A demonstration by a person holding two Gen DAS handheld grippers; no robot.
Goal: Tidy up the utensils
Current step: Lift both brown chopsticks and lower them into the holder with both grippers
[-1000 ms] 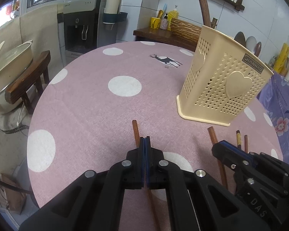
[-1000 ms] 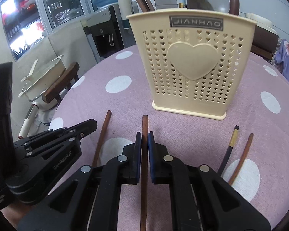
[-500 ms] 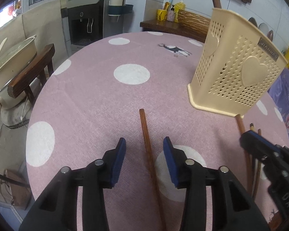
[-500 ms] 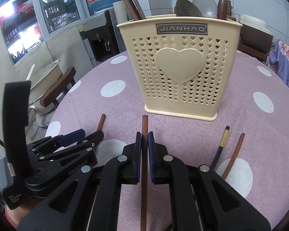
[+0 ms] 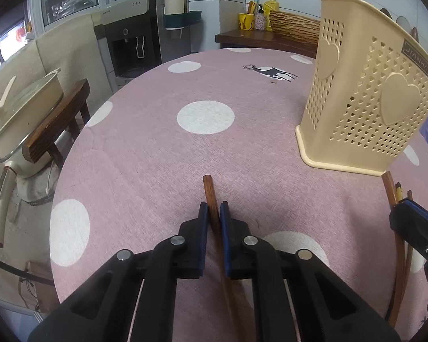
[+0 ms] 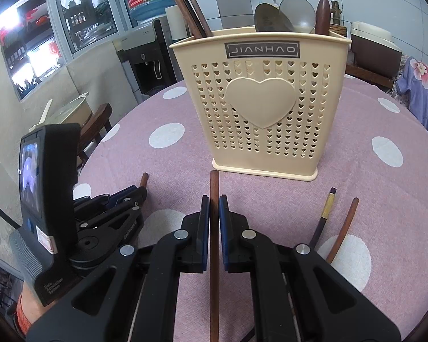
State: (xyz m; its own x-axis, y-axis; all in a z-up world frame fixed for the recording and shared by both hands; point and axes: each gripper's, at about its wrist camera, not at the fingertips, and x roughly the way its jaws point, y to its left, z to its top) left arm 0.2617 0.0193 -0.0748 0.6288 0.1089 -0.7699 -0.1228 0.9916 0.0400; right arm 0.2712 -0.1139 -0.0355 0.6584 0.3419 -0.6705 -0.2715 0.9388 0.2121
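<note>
Your left gripper [image 5: 212, 211] is low over the pink dotted tablecloth [image 5: 145, 154], and its blue-padded fingers [image 5: 203, 222] sit close on either side of a brown chopstick [image 5: 211, 196]. The pads look to be touching the stick's sides, so call it a pinch, though a sliver of gap on the right pad is hard to rule out. The stick's blunt end pokes out just past your fingertips, pointing away from you, and the rest runs back under the gripper body.

Your right gripper [image 6: 214, 209] is doing the same job: fingers [image 6: 205, 222] drawn in tight on a darker chopstick [image 6: 214, 188], gripping it partway along. Its far end reaches almost to the foot of the cream utensil holder [image 6: 261, 108], which stands upright right in front of you on the table.

That holder is already carrying stock: several chopsticks [image 6: 189, 11] lean out of its left side, and two spoons [image 6: 282, 14] plus a dark wooden handle [image 6: 323, 14] stand up on the right.

To the right of your right gripper, two more pieces lie loose on the cloth, side by side and near each other: a black chopstick with a yellow band [image 6: 325, 213] and a thin curved reddish stick [image 6: 345, 228].

From the right-hand view, your left gripper [image 6: 139, 192] sits low at the left, just beside the right one.
</note>
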